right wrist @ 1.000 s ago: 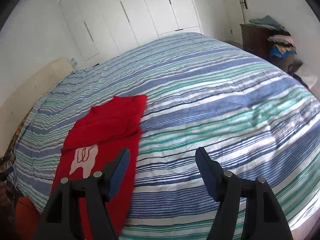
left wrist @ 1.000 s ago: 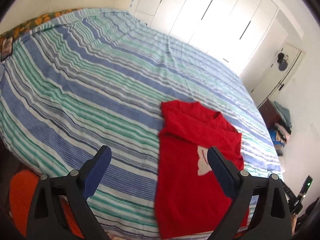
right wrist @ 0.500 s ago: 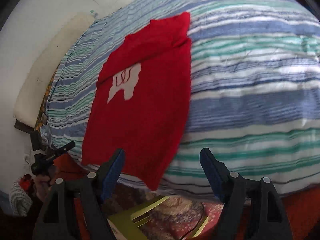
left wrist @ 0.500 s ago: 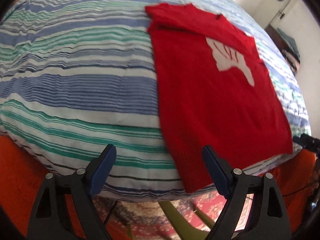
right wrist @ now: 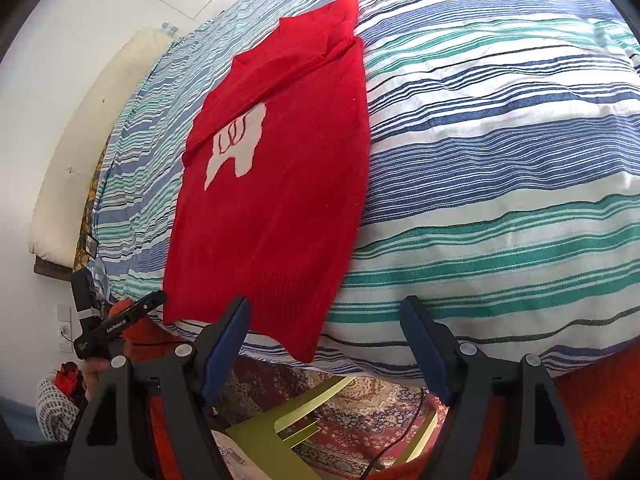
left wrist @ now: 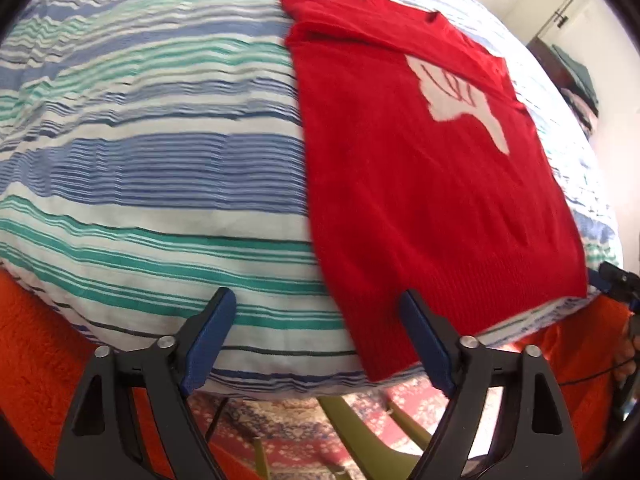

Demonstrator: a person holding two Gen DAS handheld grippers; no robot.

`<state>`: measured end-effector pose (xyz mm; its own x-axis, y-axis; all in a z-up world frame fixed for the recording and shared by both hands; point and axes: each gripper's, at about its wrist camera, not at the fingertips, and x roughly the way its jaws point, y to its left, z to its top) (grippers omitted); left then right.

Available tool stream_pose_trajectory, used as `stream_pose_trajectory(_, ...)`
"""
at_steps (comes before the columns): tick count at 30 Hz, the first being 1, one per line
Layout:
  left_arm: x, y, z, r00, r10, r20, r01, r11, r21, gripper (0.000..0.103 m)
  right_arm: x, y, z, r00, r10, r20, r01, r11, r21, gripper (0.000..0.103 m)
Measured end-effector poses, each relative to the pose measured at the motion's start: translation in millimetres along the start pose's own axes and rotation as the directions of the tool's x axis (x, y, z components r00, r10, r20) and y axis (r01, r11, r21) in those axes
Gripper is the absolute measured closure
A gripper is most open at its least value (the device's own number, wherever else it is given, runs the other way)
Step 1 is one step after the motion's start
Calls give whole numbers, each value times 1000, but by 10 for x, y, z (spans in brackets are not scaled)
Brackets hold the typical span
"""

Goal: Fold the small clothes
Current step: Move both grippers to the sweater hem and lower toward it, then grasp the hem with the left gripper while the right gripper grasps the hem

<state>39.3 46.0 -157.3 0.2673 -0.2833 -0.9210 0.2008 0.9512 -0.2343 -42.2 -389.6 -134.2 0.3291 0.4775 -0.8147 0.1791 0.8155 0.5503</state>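
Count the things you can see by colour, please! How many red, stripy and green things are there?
Red: 1, the sweater
Stripy: 1, the bedspread
Green: 1, the chair on the floor below the bed's edge
Total: 3

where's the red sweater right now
The red sweater lies flat on the striped bedspread at the near edge of the bed, its hem hanging slightly over. It is right of centre in the left wrist view and left of centre in the right wrist view.
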Motion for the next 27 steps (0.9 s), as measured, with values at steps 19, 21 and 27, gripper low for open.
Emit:
stream_pose_trajectory(19,-16,-208,-72,999,49,-19,-48,995,86,100,187,131,-67,997,43,-63,-45,999,-26,97)
stream_pose_trajectory(21,-14,-265,-78,997,81,-9,-79,990,116,100,173,138,-62,998,34,-62,-37,999,-33,97)
stream_pose_trajectory(27,28,-299,-59,995,102,-7,-100,987,129,100,194,91,-51,997,25,-68,-27,999,-20,97)
